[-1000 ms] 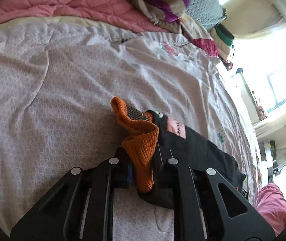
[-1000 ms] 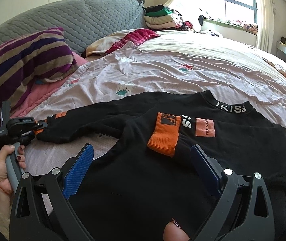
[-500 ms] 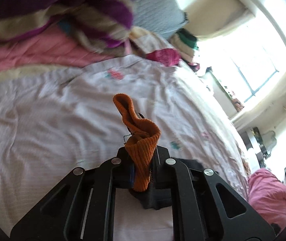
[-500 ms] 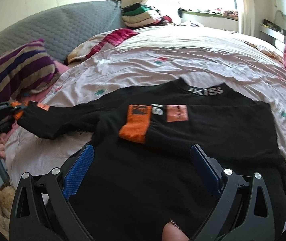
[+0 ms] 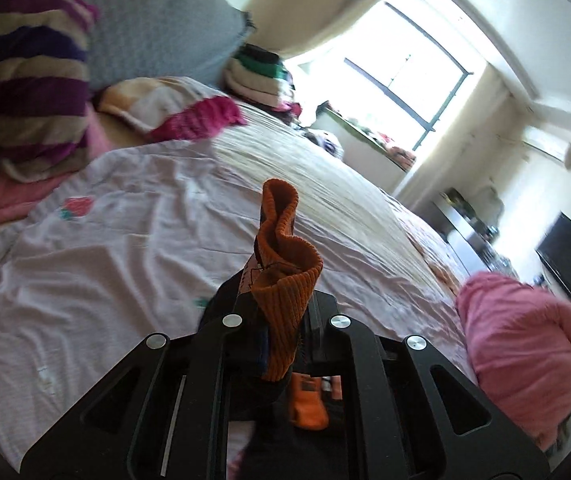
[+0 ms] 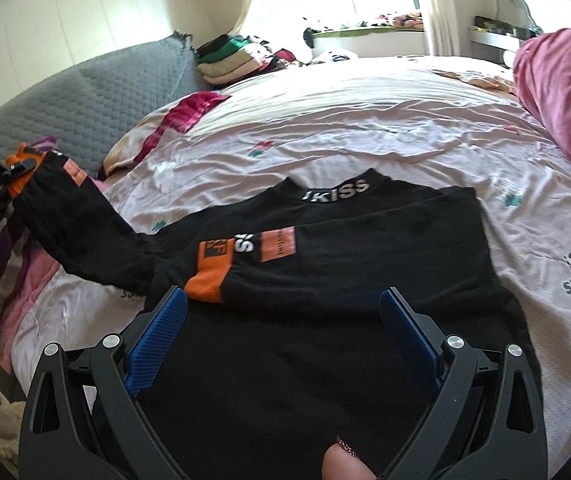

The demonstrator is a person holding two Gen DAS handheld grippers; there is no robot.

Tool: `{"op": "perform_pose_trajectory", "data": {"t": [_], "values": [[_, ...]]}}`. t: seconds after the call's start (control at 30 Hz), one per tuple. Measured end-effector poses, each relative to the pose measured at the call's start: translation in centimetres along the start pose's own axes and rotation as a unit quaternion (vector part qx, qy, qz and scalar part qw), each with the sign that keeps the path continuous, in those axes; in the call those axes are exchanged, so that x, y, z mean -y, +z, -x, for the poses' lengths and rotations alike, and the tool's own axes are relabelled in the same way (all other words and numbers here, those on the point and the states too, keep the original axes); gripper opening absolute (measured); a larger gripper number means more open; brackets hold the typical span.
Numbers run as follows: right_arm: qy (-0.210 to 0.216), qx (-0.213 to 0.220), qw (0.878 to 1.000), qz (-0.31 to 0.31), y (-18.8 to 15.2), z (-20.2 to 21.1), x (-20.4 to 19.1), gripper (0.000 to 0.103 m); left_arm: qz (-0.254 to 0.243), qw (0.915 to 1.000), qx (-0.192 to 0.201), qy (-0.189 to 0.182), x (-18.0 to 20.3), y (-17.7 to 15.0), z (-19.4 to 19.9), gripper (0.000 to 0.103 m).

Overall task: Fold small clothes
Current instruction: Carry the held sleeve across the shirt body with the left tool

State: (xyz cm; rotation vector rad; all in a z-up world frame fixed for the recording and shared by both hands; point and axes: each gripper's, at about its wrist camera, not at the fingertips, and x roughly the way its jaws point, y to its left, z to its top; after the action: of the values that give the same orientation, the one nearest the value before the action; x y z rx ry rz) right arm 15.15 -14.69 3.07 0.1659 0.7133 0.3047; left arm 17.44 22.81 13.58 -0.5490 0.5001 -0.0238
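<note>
- the left gripper [image 5: 285, 320] has its fingers clamped on the orange cuff [image 5: 285, 280] of one sleeve; a second ago that cuff lay low on the bed, now it is lifted clear, with window and far wall filling the left wrist view.
- in the right wrist view the raised sleeve [image 6: 85, 232] stretches up and away from the black sweater [image 6: 325, 280], no longer flat on the pink bedsheet [image 6: 365, 120].
- the sweater's body lies spread on the bed, the other sleeve already folded across the chest, its cuff [image 6: 209, 276] near the middle.
- the right gripper [image 6: 281, 332] hovers over the hem, blue fingers wide apart, holding nothing.
- judgement: the lifted sleeve looks ready to be carried across the chest; this fold is not yet laid.
</note>
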Motion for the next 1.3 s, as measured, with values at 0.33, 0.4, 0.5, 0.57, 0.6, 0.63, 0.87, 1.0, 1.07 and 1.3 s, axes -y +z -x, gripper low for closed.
{"op": "perform_pose_trajectory", "data": {"t": [0.33,0.4,0.5,0.57,0.6,0.63,0.87,1.0,1.07,1.3], "values": [[-0.022,0.021,0.999,-0.039,-0.1,1.6,3.5,0.096,-0.044,0.995,-0.053,-0.073,5.9,-2.5,-3.5,0.005],[-0.027,0.023,0.998,-0.046,-0.2,1.8,4.3,0.096,-0.054,0.9929,-0.064,-0.084,7.0,-3.4,-4.3,0.005],[-0.035,0.027,0.998,-0.053,-0.4,2.0,5.2,0.096,-0.064,0.9903,-0.078,-0.095,8.0,-4.4,-5.5,0.005],[-0.042,0.029,0.997,-0.058,-0.5,2.1,5.8,0.096,-0.071,0.9882,-0.089,-0.102,8.6,-5.2,-6.3,0.005],[-0.046,0.029,0.997,-0.061,-0.5,2.0,6.1,0.096,-0.076,0.9872,-0.094,-0.104,8.9,-5.6,-6.6,0.005],[-0.05,0.03,0.996,-0.064,-0.5,2.1,6.4,0.096,-0.082,0.9856,-0.101,-0.108,9.4,-6.1,-7.0,0.005],[-0.087,0.037,0.991,-0.095,-0.6,3.0,9.3,0.096,-0.109,0.9764,-0.14,-0.123,11.1,-9.0,-9.1,0.005],[-0.103,0.042,0.987,-0.115,-0.7,3.5,10.9,0.096,-0.119,0.9723,-0.159,-0.124,11.7,-10.4,-10.2,0.005],[-0.108,0.042,0.986,-0.123,-0.8,3.6,11.5,0.096,-0.121,0.9704,-0.168,-0.125,11.8,-11.0,-10.8,0.005],[-0.12,0.044,0.982,-0.14,-1.0,3.8,12.7,0.096,-0.132,0.9653,-0.192,-0.118,11.8,-12.6,-12.1,0.005]]}}
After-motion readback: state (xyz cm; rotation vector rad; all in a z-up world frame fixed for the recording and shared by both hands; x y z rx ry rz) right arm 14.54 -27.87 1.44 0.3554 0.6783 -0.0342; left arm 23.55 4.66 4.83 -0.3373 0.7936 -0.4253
